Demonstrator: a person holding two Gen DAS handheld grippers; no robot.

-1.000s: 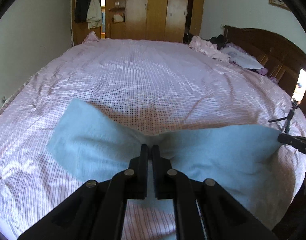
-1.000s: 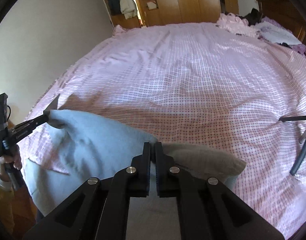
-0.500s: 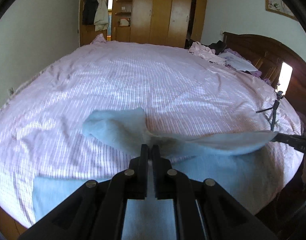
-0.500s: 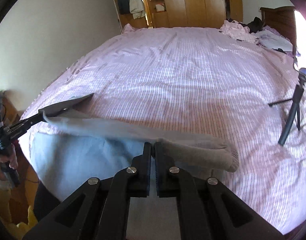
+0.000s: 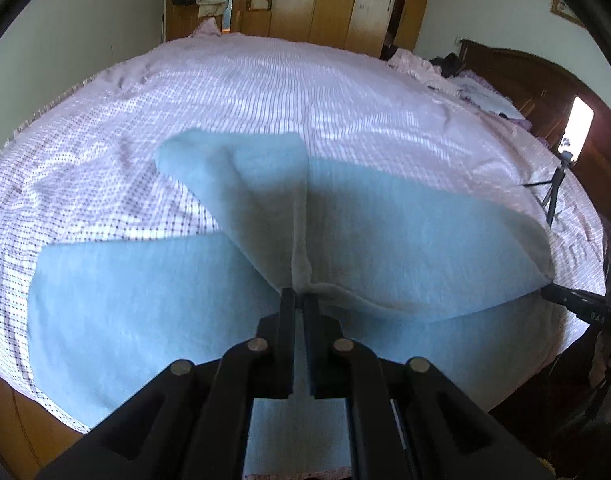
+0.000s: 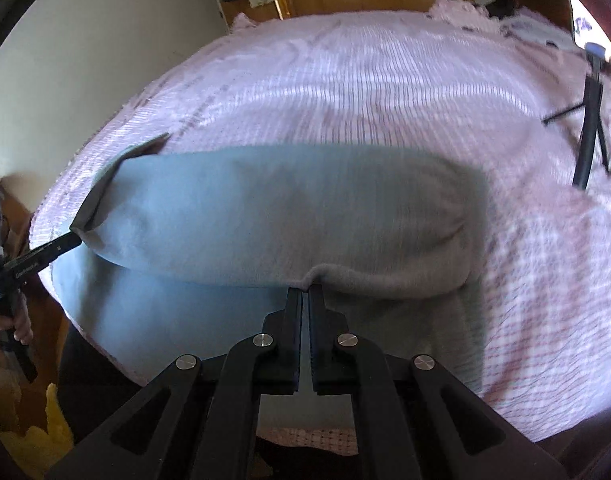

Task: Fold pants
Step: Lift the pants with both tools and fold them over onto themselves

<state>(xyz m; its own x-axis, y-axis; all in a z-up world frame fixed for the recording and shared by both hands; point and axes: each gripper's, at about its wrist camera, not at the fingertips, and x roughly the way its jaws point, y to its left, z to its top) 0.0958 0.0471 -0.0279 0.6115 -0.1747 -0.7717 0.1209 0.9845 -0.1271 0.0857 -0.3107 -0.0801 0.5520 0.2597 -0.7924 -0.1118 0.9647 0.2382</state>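
Pants (image 5: 385, 240) lie on the bed (image 5: 305, 92), their near edge pinched by our clamped left hand-held gripper (image 5: 299, 300) and right hand-held gripper (image 6: 305, 292). Since a second ago we have carried that edge farther over the lower layer, so the fold looks about half laid.

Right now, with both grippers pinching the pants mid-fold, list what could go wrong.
1. The left gripper and right gripper each pinch only a thin edge of the light blue pants; it may slip out.
2. The carried layer sags and creases, so it could land wrinkled or skewed.
3. The tripod on the bed stands nearby and could be knocked.
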